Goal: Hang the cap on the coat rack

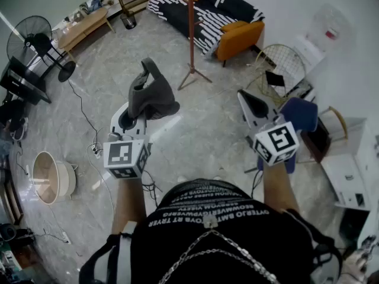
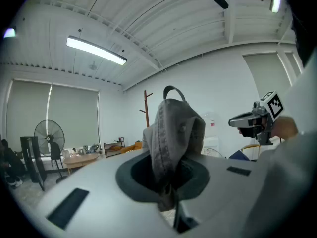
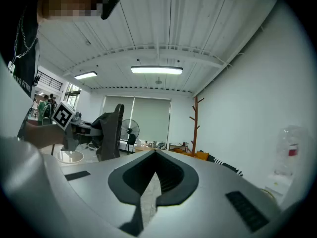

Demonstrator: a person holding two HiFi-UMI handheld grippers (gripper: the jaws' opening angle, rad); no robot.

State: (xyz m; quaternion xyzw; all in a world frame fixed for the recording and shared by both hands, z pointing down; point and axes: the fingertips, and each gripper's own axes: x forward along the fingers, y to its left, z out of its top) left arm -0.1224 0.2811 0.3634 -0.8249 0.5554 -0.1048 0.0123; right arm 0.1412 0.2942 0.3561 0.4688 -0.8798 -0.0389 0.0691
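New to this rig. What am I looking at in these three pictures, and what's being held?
There is no robot here. A person wears a head camera and carries a hand-held gripper in each hand. The top-down picture is the head view; the other two look along each gripper's own jaws. The left hand-held gripper is shut on a floppy grey fabric cap, held up in the air. The right hand-held gripper is shut and empty. Ahead, on the grey marbled floor, stands the tall brown wooden coat rack, with an orange sofa behind it.
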